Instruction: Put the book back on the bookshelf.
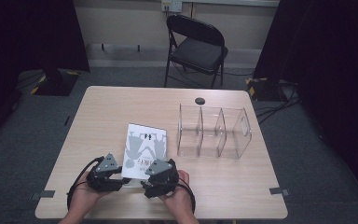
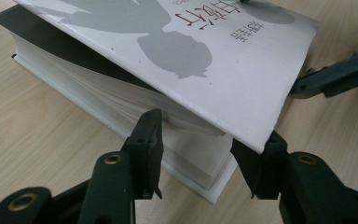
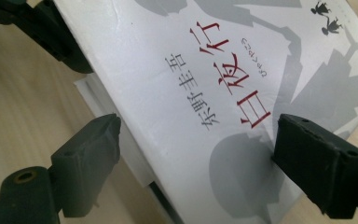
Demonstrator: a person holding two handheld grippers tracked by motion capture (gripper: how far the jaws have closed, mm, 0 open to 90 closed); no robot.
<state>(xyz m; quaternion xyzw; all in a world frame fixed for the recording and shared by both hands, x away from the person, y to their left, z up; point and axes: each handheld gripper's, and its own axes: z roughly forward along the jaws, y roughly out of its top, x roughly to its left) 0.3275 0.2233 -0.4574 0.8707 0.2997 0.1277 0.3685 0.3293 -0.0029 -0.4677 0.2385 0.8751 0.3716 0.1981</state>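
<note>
High view: the thick white paperback book point(image 1: 144, 150) with grey silhouette cover art lies on the wooden worktop point(image 1: 98, 116), its near edge lifted. Left tongs point(image 2: 200, 140) grip its corner; right tongs point(image 3: 196, 140) straddle the cover, apparently clamped. Heavy, floppy, slick-covered: better held near the spine.

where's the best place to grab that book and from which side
Grip the book at its near short edge, coming in low from the person's side. It lies flat with that end beside both grippers, and in the left gripper view its cover is lifted off the page block, so the left gripper can straddle the corner. The clear organizer stands beyond it to the right.
</note>
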